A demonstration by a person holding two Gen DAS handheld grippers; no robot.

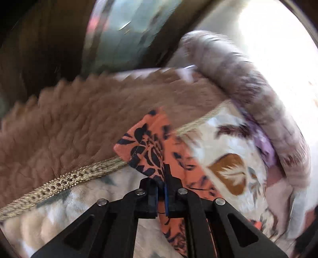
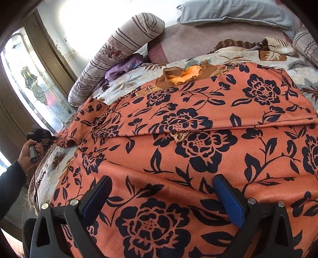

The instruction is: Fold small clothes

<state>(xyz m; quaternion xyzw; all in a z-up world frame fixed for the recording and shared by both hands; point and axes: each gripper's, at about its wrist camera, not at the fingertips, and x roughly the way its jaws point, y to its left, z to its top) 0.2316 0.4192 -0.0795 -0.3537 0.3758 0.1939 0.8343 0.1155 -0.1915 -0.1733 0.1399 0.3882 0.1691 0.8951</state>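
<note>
On the bed, left edge: the left gripper [image 2: 44, 137] is held out level over the bed's edge by the person's left hand [image 2: 29, 151], which wraps the handle, dark sleeve behind it.
Left jaws: pressed together on a corner of the orange floral garment [image 1: 151, 146]; the cloth runs between the pads and hangs below them.
Right gripper [image 2: 161, 195]: it hovers low over the garment near the bed's near edge, pointed across the bed.
Right jaws: spread wide, blue pads apart, holding nothing; whether the tips touch the cloth cannot be told.
Garment: the orange floral garment [image 2: 198, 142] lies spread over most of the bed, one fold line across its middle, its brown collar toward the far side.
Bedding: a floral blanket [image 2: 129, 79] lies beneath; a striped bolster [image 2: 119, 51] lies along the far left edge, a grey pillow [image 2: 238, 12] at the far edge.
Left view: a brown furry throw [image 1: 79, 119] with braided trim lies beside the gripped corner.
</note>
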